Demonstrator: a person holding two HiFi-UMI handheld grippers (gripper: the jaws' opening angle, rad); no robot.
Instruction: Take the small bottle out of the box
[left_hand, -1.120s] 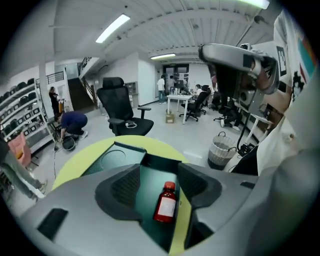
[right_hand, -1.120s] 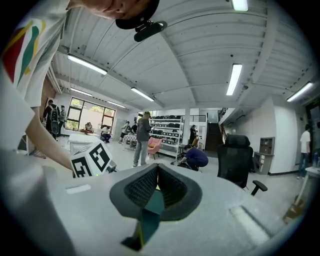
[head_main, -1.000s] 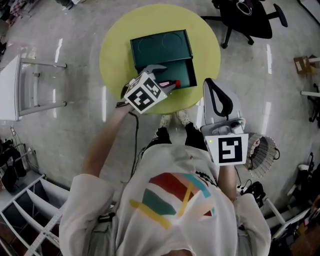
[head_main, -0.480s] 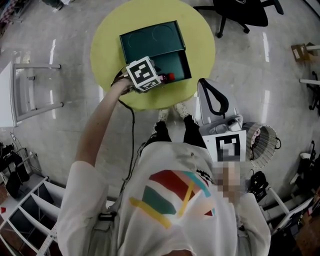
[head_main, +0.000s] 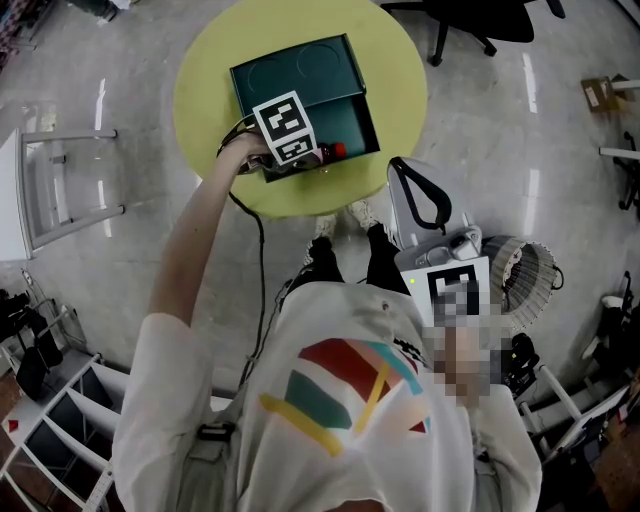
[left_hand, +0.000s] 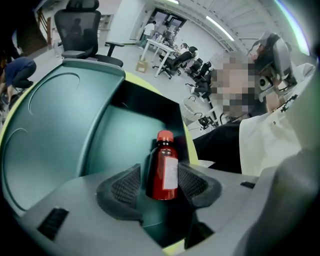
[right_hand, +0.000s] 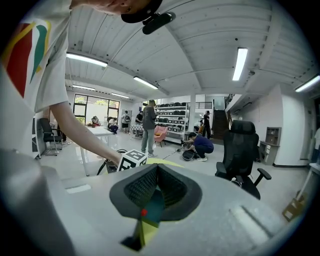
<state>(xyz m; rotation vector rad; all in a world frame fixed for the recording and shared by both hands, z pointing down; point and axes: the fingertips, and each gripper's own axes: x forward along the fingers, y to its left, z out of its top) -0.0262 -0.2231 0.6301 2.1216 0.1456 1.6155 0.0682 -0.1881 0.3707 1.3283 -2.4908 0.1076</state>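
Left gripper (left_hand: 159, 176) has advanced, jaws flanking small bottle (left_hand: 161, 159).

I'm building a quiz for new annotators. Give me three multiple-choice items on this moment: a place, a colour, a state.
1. Where is the small bottle?
A. on the floor
B. in the box, between the left gripper's jaws
C. on the table beside the box
2. What colour is the bottle's cap?
A. red
B. blue
C. white
3. How do the right gripper's jaws stand?
A. wide apart
B. on the bottle
C. together, empty

B: the pads flank it inside the box. A: the cap shows red. C: the pads meet with nothing between.
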